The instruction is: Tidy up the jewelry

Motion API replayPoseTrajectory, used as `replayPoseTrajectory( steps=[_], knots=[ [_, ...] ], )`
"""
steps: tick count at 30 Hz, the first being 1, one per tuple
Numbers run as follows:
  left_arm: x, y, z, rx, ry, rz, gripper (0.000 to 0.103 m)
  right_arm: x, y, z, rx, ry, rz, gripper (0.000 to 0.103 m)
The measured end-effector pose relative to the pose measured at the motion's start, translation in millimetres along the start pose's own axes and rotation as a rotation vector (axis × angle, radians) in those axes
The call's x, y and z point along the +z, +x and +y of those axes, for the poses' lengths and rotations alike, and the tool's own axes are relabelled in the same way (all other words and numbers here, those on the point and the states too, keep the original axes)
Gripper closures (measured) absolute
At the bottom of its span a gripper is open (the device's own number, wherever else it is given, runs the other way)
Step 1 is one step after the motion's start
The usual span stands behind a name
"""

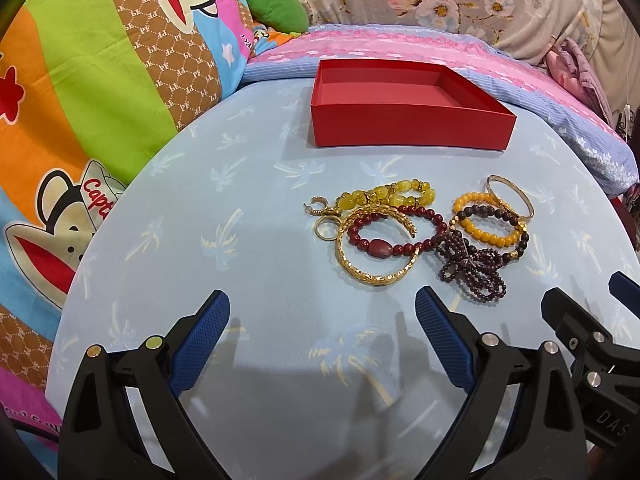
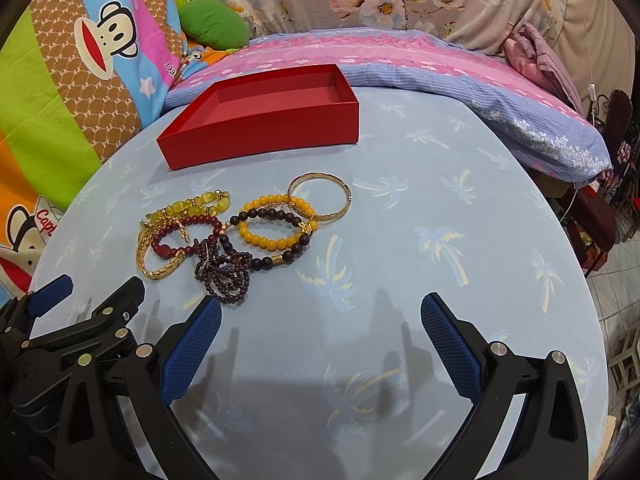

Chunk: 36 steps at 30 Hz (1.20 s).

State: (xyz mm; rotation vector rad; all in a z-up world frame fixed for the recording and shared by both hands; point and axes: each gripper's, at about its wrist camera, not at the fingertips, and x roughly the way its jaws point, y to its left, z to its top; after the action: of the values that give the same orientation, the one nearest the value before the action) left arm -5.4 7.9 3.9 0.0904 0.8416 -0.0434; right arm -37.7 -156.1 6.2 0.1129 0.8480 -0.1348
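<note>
An empty red box (image 1: 408, 130) (image 2: 260, 136) stands at the far side of a round table with a light blue palm-print cloth (image 1: 240, 208) (image 2: 440, 208). In front of it lies a pile of jewelry: a gold bangle (image 1: 374, 278) (image 2: 158, 272), a dark red bead bracelet (image 1: 380, 248) (image 2: 162, 246), a yellow-green bead bracelet (image 1: 400, 192) (image 2: 200, 206), an orange bead bracelet (image 1: 480, 234) (image 2: 264, 240), a thin gold bangle (image 1: 516, 196) (image 2: 320, 196), dark purple beads (image 1: 476, 268) (image 2: 224, 276) and gold rings (image 1: 324, 228). My left gripper (image 1: 322, 308) and right gripper (image 2: 320, 312) are open, empty, near the pile.
Colourful monkey-print bedding (image 1: 80, 100) (image 2: 80, 80) lies left of the table. A pink and blue pillow (image 1: 520, 76) (image 2: 440, 68) lies behind the box. A green cushion (image 1: 276, 8) (image 2: 216, 24) sits at the back. The right gripper's body (image 1: 592, 344) shows beside my left one.
</note>
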Motion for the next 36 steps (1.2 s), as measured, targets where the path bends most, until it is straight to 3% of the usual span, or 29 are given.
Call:
replayPoseTrajectory(
  steps=[20,36],
  knots=[
    [-2,3,-3,-0.004,0.002,0.011,0.011,2,-2,-4,0.002,0.003,-0.005,0.006],
    [14,16,14,0.004,-0.037,0.031,0.009,20,21,-16,-0.024,0.011,0.023,0.006]
  ],
)
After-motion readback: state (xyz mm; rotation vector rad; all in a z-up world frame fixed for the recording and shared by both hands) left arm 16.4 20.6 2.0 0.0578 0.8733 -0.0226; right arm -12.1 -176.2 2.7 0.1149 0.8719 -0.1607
